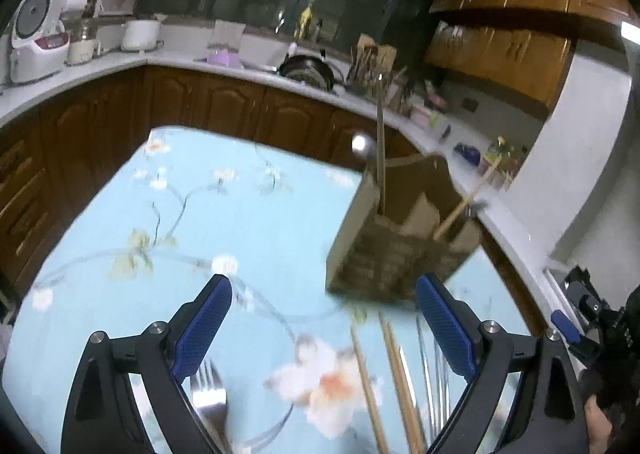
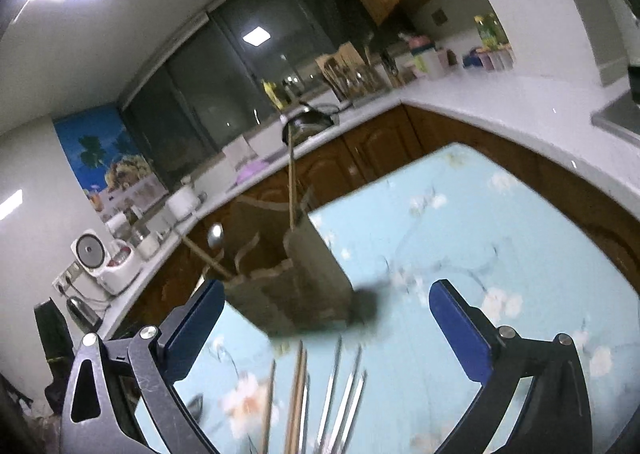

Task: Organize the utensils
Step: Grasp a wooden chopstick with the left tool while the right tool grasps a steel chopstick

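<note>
Both grippers hang with jaws spread wide and nothing between the pads, so the step in hand looks like the reach for another piece to carry to the holder.

In the left wrist view, a fork (image 1: 210, 386) lies at the lower left on the blue flowered tablecloth (image 1: 248, 221), partly under the left gripper (image 1: 326, 328). Right of centre along the bottom edge lie the loose chopsticks (image 1: 394, 366), wooden ones and, beside them, thin metal ones, blurred. Just above them, right of centre, stands the utensil holder (image 1: 368, 254), a brown divided box. One long stick stands upright in its left-hand compartment with a spoon (image 1: 362, 143) bowl showing beside it, and a wooden handle leans out of a compartment to the right. Which slot the spoon sits in I cannot tell. At the far right edge the other gripper shows in part.

In the right wrist view, the holder sits left of centre, with the leaning handle and spoon at its left and the upright stick at its middle. Below it, at bottom centre, the chopsticks fan out between the jaws of the right gripper (image 2: 326, 328), untouched.

Next, I judge, each gripper must drop lower, line its pads across one thin shaft and close squarely; the metal ones may well slip or roll on the cloth.
</note>
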